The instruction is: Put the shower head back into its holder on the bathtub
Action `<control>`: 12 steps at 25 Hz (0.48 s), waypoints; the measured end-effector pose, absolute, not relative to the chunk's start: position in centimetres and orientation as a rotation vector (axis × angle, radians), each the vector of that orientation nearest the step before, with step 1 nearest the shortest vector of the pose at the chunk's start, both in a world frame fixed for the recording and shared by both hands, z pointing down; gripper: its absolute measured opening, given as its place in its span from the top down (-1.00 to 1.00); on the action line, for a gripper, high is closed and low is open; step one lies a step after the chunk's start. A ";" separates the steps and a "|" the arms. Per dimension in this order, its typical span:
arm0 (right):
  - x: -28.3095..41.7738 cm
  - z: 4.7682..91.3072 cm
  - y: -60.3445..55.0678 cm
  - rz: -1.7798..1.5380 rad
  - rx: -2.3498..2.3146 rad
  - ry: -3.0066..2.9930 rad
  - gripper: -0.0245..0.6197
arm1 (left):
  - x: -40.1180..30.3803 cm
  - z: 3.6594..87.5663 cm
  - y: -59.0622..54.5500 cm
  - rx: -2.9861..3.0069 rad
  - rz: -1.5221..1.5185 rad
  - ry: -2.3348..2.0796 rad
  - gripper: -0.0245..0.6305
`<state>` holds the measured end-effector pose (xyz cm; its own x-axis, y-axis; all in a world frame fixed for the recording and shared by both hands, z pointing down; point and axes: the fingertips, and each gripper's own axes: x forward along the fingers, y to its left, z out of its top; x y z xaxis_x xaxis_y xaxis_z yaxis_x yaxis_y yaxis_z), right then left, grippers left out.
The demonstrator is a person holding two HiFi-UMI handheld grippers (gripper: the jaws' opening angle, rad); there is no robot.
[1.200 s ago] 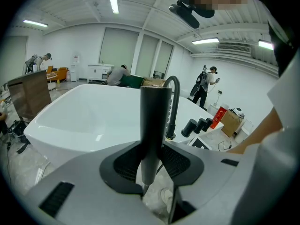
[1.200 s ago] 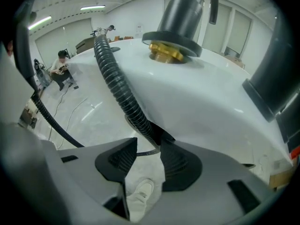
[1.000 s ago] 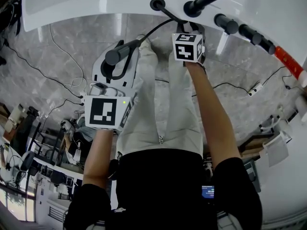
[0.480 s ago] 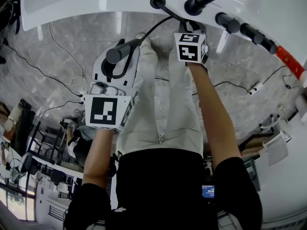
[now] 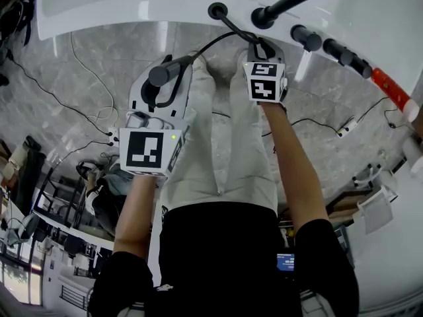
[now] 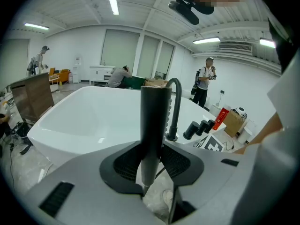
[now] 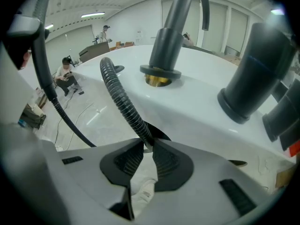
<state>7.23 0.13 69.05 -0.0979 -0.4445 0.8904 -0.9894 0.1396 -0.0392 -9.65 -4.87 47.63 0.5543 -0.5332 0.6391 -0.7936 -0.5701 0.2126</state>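
The dark shower head [image 5: 169, 71] stands upright between the jaws of my left gripper [image 5: 157, 88], which is shut on its handle [image 6: 152, 125]. Its black hose [image 5: 232, 30] runs from the round holder [image 5: 217, 10] on the white bathtub rim [image 5: 132, 8] to my right gripper [image 5: 259, 47]. The right gripper [image 7: 147, 146] has just been closing its jaws, and they now pinch the ribbed hose [image 7: 121, 100]. In the right gripper view the holder [image 7: 115, 69] lies further along the rim, and the hose loops back at the left [image 7: 49, 90].
A dark faucet [image 5: 264, 15] rises from the rim beside the holder, its base [image 7: 161, 74] close ahead of the right jaws. Dark knobs [image 5: 307, 37] follow along the rim to the right. Cables lie on the marble floor [image 5: 79, 78]. The person's legs stand between the grippers.
The right gripper has closed on the hose and drawn back a little from the tub rim, lifting the hose with it. The left gripper and shower head have stayed put.
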 end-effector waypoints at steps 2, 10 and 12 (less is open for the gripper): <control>7.2 68.2 0.3 0.901 1.394 -1.673 0.71 | -9.6 47.0 -5.2 2.311 0.713 -1.077 0.49; 6.9 64.7 0.8 0.846 1.325 -1.749 0.72 | -9.0 44.7 -6.2 2.324 0.674 -1.104 0.48; 6.9 63.8 0.8 0.845 1.309 -1.767 0.72 | -8.8 44.0 -6.4 2.324 0.664 -1.108 0.48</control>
<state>6.89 0.83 63.82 -0.1804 -0.4575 0.8707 -0.9650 0.2536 -0.0667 -8.81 -6.41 44.05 0.5550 -0.5708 0.6052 -0.8027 -0.5584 0.2095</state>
